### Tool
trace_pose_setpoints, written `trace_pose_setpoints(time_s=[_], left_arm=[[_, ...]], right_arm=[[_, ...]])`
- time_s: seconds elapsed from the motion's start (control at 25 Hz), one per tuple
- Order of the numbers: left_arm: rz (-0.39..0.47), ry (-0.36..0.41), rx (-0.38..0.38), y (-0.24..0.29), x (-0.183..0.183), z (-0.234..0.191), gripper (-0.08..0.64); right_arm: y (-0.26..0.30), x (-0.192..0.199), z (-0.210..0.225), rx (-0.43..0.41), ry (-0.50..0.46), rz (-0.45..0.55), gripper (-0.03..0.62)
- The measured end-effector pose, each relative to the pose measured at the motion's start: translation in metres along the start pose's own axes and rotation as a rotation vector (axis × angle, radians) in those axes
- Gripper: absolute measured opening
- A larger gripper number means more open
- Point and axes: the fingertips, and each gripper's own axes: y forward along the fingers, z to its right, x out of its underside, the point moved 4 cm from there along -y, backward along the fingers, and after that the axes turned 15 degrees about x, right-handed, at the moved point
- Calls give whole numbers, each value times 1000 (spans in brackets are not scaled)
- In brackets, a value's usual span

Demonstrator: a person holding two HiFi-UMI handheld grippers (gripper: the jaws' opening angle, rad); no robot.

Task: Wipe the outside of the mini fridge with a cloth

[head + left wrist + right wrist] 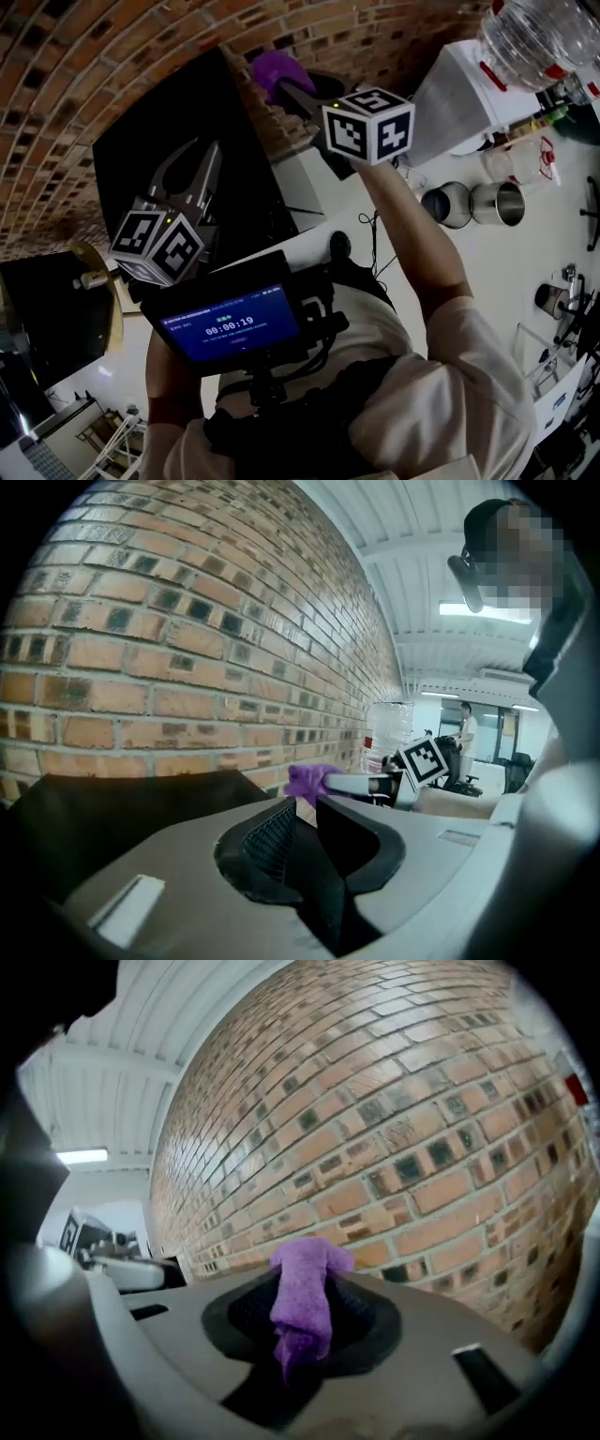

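The black mini fridge (169, 141) stands against the brick wall, at the upper left of the head view. Its dark top (122, 808) fills the lower left of the left gripper view. My right gripper (289, 89) is shut on a purple cloth (272, 70) and held up by the wall, just right of the fridge's upper corner. In the right gripper view the cloth (305, 1297) hangs bunched between the jaws, facing bricks. My left gripper (199, 155) is in front of the fridge, its jaws a narrow gap apart with nothing between them (307, 808). It looks toward the cloth (307, 782).
A brick wall (84, 66) runs behind the fridge. To the right, a white counter (487, 262) carries two steel cups (502, 202), a clear jug (539, 37) on a white dispenser (459, 98), and small items. A brass fitting (103, 281) sits lower left. A person (466, 728) stands far off.
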Motion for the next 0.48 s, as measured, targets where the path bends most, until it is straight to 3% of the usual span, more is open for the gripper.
trace_pose_setpoints(time_s=[0.2, 0.48], left_arm=[[-38, 29, -47, 11, 8, -10, 41], [19, 34, -103, 2, 7, -17, 5]], right_arm=[[61, -25, -8, -115, 221, 89, 109], [119, 0, -15, -202, 307, 50, 109]])
